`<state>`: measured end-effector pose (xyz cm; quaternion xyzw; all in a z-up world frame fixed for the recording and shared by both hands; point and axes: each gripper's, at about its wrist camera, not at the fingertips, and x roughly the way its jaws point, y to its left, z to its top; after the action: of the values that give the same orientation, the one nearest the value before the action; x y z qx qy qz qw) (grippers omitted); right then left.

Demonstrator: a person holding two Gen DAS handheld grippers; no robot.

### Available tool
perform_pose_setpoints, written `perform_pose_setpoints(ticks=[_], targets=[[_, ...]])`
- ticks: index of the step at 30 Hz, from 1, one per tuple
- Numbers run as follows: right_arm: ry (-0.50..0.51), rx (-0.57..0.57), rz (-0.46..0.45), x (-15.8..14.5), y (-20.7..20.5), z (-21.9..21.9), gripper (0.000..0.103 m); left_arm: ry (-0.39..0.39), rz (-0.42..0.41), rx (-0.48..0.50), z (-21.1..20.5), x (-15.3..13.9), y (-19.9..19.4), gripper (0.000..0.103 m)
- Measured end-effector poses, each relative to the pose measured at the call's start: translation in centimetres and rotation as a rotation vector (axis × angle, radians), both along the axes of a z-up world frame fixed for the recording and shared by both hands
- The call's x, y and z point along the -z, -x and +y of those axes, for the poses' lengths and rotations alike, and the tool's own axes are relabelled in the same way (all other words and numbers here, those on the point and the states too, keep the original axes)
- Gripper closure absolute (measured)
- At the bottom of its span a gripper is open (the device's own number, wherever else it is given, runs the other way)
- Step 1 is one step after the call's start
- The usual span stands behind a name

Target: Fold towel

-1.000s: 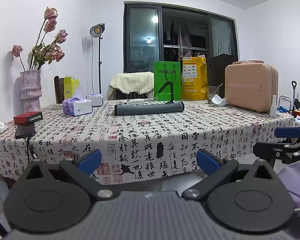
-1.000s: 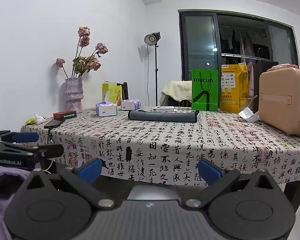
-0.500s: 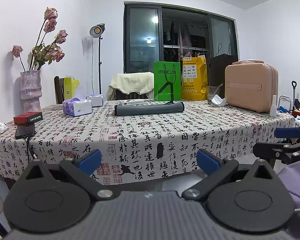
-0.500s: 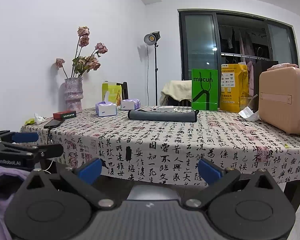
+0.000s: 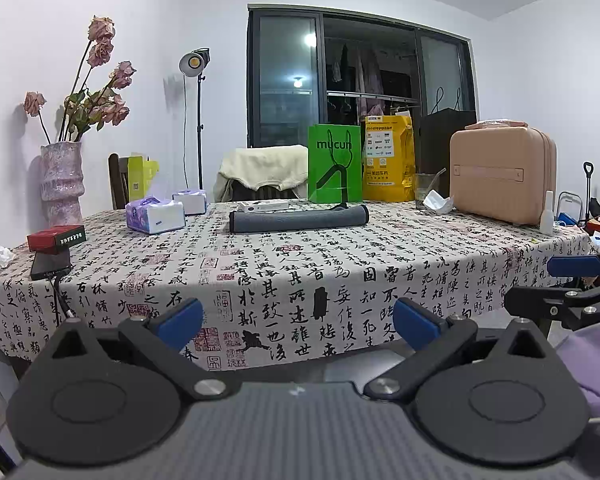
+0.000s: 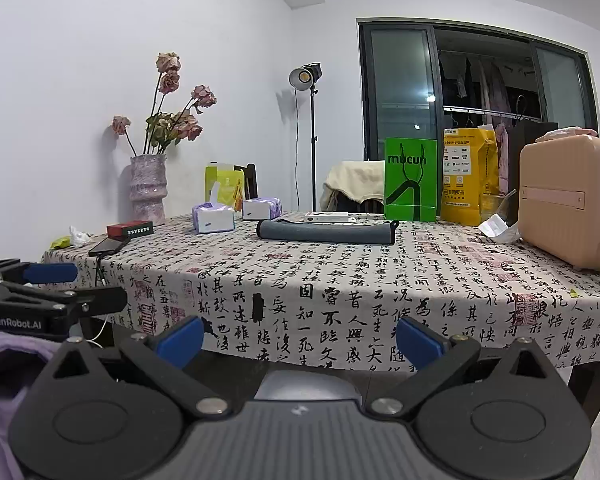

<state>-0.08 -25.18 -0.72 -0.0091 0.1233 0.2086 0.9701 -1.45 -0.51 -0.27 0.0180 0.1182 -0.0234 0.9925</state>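
Towel [image 5: 299, 219], grey, lies as a long narrow roll or fold far across the table [image 5: 340, 276]. Over the past second we see nothing change: left gripper [image 5: 298, 320] and right gripper [image 6: 299, 338] stay spread, empty, short of the table's near edge, so folded or awaiting folding remains undecided.

It was a lived-in home, a dining room by its look. A table under a calligraphy-printed cloth [image 5: 300, 264] carried a mottled pink ceramic vase of dried roses [image 5: 62, 182], purple-and-white tissue packs [image 5: 156, 220] and a pink hard-shell case [image 5: 500, 176]. Behind dark-framed glass doors [image 5: 360, 80], clothes hung on a rail [image 5: 360, 76]. A cream garment draped a chair [image 5: 264, 172].
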Motion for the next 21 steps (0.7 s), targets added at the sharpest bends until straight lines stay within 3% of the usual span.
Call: perform_pose_setpoints(ticks=[21], targets=[[-0.001,0.000,0.004,0.01,-0.07,-0.04,0.000,0.003,0.006,0.000,0.17,-0.34,-0.18,0.000]])
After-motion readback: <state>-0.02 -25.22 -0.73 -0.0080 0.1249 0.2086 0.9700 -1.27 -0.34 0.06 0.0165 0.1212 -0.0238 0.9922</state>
